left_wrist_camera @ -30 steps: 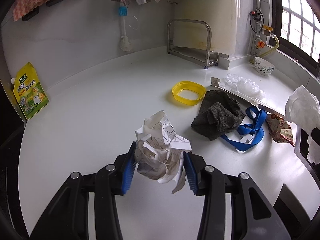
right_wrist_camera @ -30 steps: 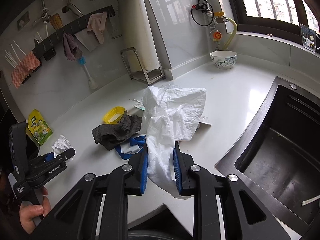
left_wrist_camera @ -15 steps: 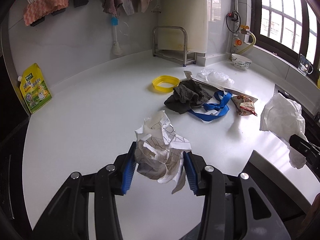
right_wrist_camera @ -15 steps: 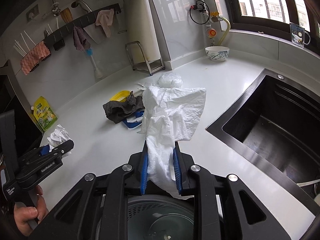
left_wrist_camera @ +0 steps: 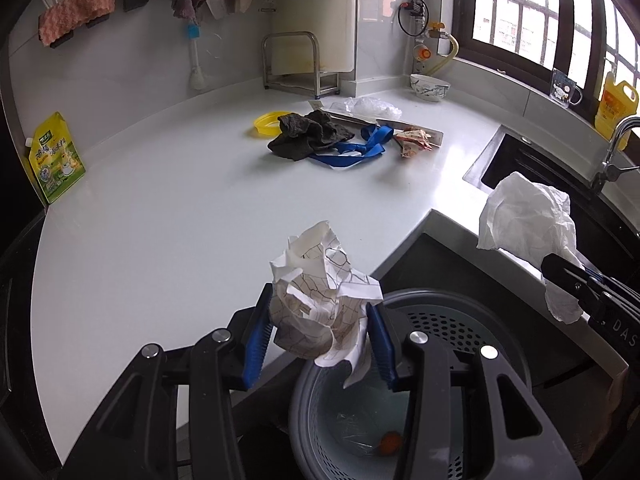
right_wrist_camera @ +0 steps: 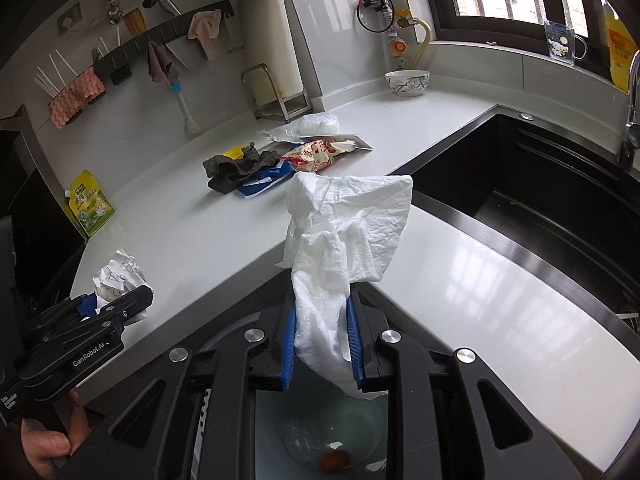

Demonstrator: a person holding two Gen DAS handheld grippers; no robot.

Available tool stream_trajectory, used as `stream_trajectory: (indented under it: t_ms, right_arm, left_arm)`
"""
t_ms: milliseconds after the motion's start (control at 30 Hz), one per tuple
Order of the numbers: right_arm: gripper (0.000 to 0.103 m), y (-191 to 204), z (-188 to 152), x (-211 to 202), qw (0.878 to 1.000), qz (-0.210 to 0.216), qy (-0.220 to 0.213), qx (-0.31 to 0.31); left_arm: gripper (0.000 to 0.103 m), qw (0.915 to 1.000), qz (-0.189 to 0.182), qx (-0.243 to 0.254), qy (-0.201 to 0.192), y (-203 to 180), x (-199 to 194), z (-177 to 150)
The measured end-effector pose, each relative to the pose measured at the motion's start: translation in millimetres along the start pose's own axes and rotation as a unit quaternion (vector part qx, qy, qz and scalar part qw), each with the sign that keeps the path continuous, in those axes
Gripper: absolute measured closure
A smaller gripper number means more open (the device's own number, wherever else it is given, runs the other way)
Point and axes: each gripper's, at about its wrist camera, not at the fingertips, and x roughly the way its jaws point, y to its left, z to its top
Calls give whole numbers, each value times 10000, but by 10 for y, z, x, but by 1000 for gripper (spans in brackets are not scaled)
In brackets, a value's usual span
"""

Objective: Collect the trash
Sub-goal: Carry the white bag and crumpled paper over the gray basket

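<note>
My left gripper (left_wrist_camera: 320, 330) is shut on a crumpled printed paper ball (left_wrist_camera: 322, 300) and holds it over the near rim of a grey perforated trash bin (left_wrist_camera: 452, 320) below the counter edge. My right gripper (right_wrist_camera: 322, 344) is shut on a white crumpled tissue (right_wrist_camera: 348, 232) and holds it above the same bin (right_wrist_camera: 320, 440). The tissue also shows at the right of the left wrist view (left_wrist_camera: 524, 220), and the paper ball at the left of the right wrist view (right_wrist_camera: 118, 276). A snack wrapper (right_wrist_camera: 312, 156) and clear plastic (right_wrist_camera: 320, 122) lie on the white counter (left_wrist_camera: 160, 220).
A dark rag (left_wrist_camera: 308, 136), blue strap (left_wrist_camera: 360, 148) and yellow ring (left_wrist_camera: 268, 124) lie mid-counter. A yellow pouch (left_wrist_camera: 54, 160) leans at the left wall. A black sink (right_wrist_camera: 540, 208) sits to the right, with a bowl (right_wrist_camera: 406, 82) and metal rack (left_wrist_camera: 296, 64) behind.
Both grippers have pulled back from the counter with their loads and now hang over the trash bin, which has come into view below them.
</note>
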Motion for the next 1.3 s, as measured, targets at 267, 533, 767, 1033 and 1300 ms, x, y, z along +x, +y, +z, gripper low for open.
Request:
stream_trajectory:
  t_ms: [267, 533, 767, 1033, 1300]
  right_arm:
    - [82, -148, -310, -137, 9995, 15, 235, 191]
    - [82, -162, -536, -180, 9989, 56, 424, 180]
    - [82, -172, -640, -61, 9974, 150, 683, 175]
    - [82, -165, -743, 92, 9948, 208, 975, 208]
    - [82, -116, -770, 152, 9939, 127, 1091, 107]
  left_arm:
    - [59, 9992, -257, 300, 89, -264, -77, -241]
    - [59, 9975, -426, 450, 326, -384, -18, -430]
    - [59, 9968, -410, 464, 505, -399, 53, -533]
    - [57, 9961, -375, 380, 698, -342, 154, -609]
    - [54, 9956, -353, 392, 777, -321, 193, -637]
